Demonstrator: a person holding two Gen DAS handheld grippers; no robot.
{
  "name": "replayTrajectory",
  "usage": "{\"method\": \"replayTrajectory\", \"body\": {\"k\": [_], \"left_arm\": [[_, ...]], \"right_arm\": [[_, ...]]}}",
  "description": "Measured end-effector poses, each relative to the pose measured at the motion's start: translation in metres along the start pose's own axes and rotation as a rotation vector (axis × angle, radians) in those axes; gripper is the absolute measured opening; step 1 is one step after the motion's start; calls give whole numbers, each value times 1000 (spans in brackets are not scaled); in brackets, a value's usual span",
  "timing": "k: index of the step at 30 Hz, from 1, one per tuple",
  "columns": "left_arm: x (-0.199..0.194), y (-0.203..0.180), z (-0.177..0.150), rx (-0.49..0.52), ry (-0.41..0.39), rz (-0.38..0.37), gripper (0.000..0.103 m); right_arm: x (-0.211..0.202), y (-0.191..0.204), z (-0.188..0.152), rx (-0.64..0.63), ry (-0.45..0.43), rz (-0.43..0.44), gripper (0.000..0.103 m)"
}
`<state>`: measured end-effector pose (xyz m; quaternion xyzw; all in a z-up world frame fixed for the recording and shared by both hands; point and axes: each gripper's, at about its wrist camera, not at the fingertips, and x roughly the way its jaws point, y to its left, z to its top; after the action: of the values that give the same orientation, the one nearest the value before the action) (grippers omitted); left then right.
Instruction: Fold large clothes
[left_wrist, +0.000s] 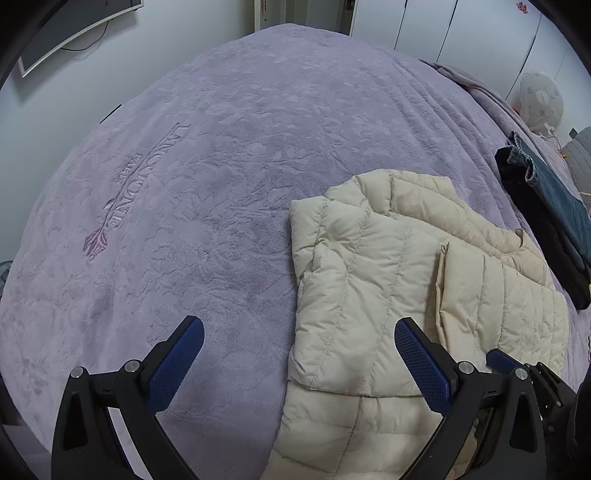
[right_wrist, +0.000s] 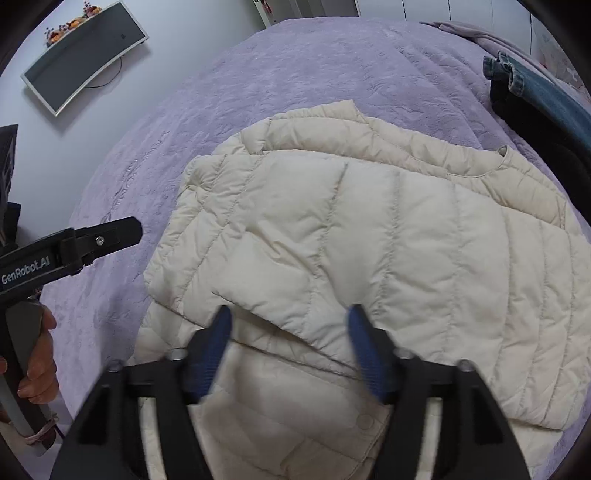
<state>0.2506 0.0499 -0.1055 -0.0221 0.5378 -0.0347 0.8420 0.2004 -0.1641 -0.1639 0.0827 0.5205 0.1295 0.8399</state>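
Note:
A cream quilted puffer jacket (left_wrist: 369, 277) (right_wrist: 369, 240) lies partly folded on a purple bedspread (left_wrist: 184, 166) (right_wrist: 295, 66), with a sleeve and side panel laid over its body. My left gripper (left_wrist: 299, 332) is open above the jacket's left edge, one finger over the bedspread and the other over the jacket, with nothing gripped. It also appears at the left of the right wrist view (right_wrist: 110, 236), held by a hand (right_wrist: 40, 354). My right gripper (right_wrist: 290, 314) hovers open over the folded panel's lower edge, its pads slightly blurred and pressing on nothing.
Folded blue jeans (left_wrist: 554, 199) (right_wrist: 546, 92) lie on a dark garment (left_wrist: 535, 236) at the bed's right side. A flat screen (left_wrist: 66, 33) (right_wrist: 85, 55) hangs on the wall beyond the bed. White wardrobe doors (left_wrist: 443, 29) stand at the far right.

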Motion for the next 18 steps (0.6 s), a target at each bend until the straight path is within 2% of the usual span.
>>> {"method": "replayTrajectory", "body": {"k": [5, 7, 9, 11, 12, 13, 16, 18], "left_arm": [[-5, -29, 9, 52, -20, -25, 103], [-5, -46, 12, 90, -23, -44, 103], [1, -67, 16, 133, -23, -64, 103], [9, -88, 19, 164, -16, -80, 103], [13, -99, 20, 177, -12, -91, 103], [18, -109, 21, 189, -11, -101, 103], [32, -134, 25, 219, -15, -105, 103], [44, -142, 25, 232, 0, -89, 103]], "right_arm": [[-34, -14, -7, 48, -36, 26, 82], [-54, -33, -11, 101, -71, 13, 83], [-75, -64, -17, 182, -113, -35, 82], [-94, -102, -24, 289, -157, -86, 66], [-101, -123, -27, 351, -167, -129, 34], [-106, -145, -32, 424, -164, -180, 17], [-118, -204, -48, 624, -187, -239, 16], [-118, -232, -53, 695, -191, -250, 16]]}}
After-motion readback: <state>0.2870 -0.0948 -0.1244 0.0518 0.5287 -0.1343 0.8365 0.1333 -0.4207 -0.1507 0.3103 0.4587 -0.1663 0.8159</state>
